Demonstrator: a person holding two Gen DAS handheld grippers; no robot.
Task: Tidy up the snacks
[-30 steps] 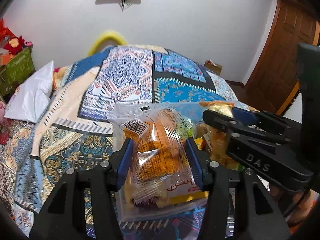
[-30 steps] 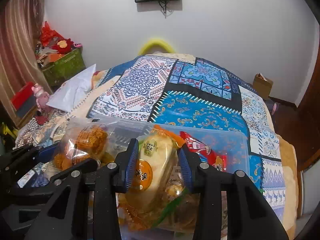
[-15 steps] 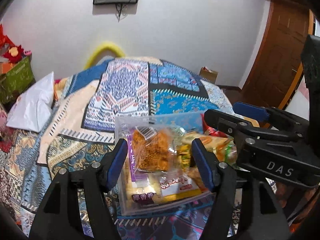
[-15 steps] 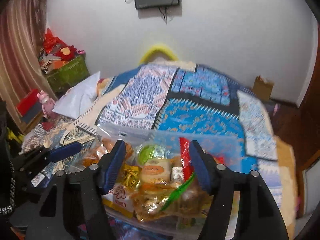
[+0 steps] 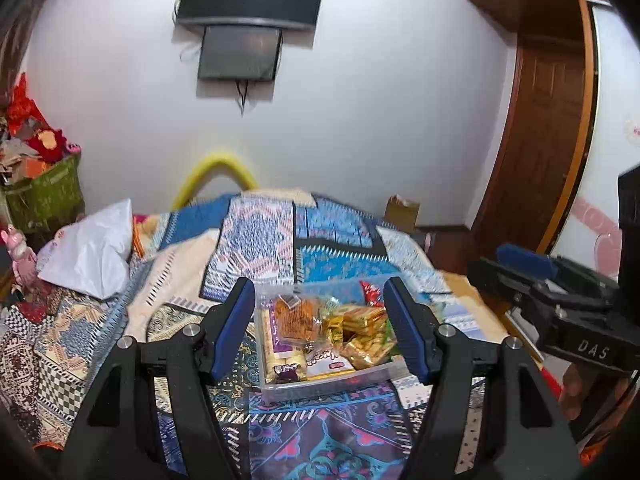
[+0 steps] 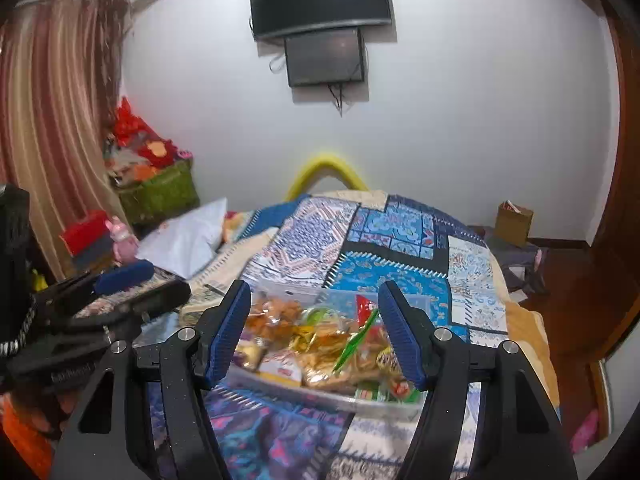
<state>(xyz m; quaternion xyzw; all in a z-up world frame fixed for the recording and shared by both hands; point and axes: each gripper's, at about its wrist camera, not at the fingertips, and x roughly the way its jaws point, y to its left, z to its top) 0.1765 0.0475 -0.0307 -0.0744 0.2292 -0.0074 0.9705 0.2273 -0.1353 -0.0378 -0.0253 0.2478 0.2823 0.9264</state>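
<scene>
A clear plastic container (image 5: 320,386) full of snack packets sits on the patterned bedspread; it also shows in the right wrist view (image 6: 360,400). An orange snack bag (image 5: 298,316) lies at its back left, and gold-wrapped packets (image 5: 360,340) fill the middle. My left gripper (image 5: 322,328) is open and empty, raised above and in front of the container. My right gripper (image 6: 316,332) is open and empty too, above the container's near edge. Each gripper shows at the edge of the other's view.
The quilted bedspread (image 5: 260,240) covers the bed. A white pillow (image 5: 92,252) lies at the left. A green basket (image 6: 160,192) of red items stands by the curtain. A wooden door (image 5: 540,140) is to the right. A cardboard box (image 6: 514,220) sits on the floor.
Both grippers let go of their snack packets, which now lie in the container. Both grippers opened wide and pulled up and back from the container.
</scene>
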